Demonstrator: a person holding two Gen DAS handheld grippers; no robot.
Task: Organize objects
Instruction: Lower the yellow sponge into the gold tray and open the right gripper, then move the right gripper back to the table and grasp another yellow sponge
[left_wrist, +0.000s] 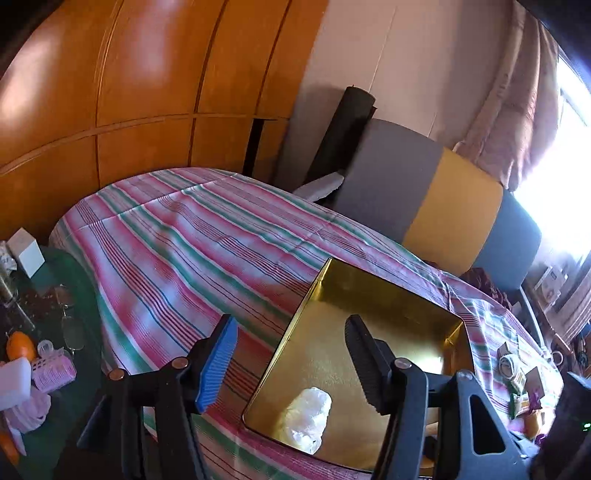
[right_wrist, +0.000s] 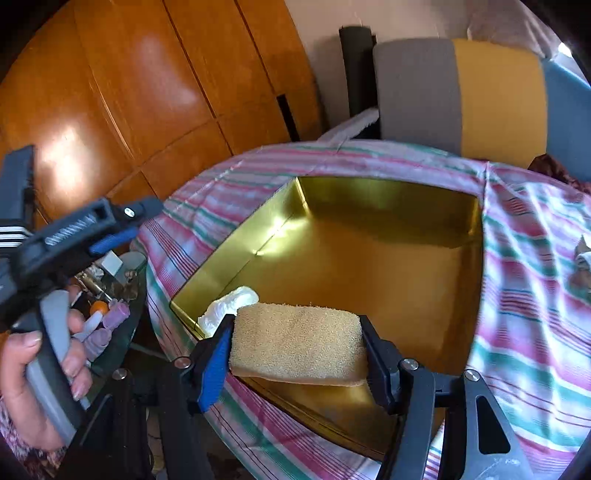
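Note:
An open gold tin (left_wrist: 391, 284) lies on the striped bedspread (left_wrist: 192, 240). A crumpled white plastic bag (left_wrist: 306, 417) rests in its near left corner. My left gripper (left_wrist: 291, 325) hovers open over the tin's left edge with nothing between its fingers. In the right wrist view the same tin (right_wrist: 388, 192) fills the middle, with the white bag (right_wrist: 229, 306) at its near left. My right gripper (right_wrist: 297, 325) is shut on a yellow sponge (right_wrist: 299, 343), held above the tin's near edge. A hand (right_wrist: 22, 369) holds the left gripper (right_wrist: 110, 229) at the far left.
A low side table (left_wrist: 55, 369) left of the bed carries an orange, pink curlers, a white box and glasses. Small packets (left_wrist: 517, 373) lie on the bed right of the tin. A grey, yellow and blue headboard (left_wrist: 443, 206) and a wooden wardrobe (left_wrist: 147, 92) stand behind.

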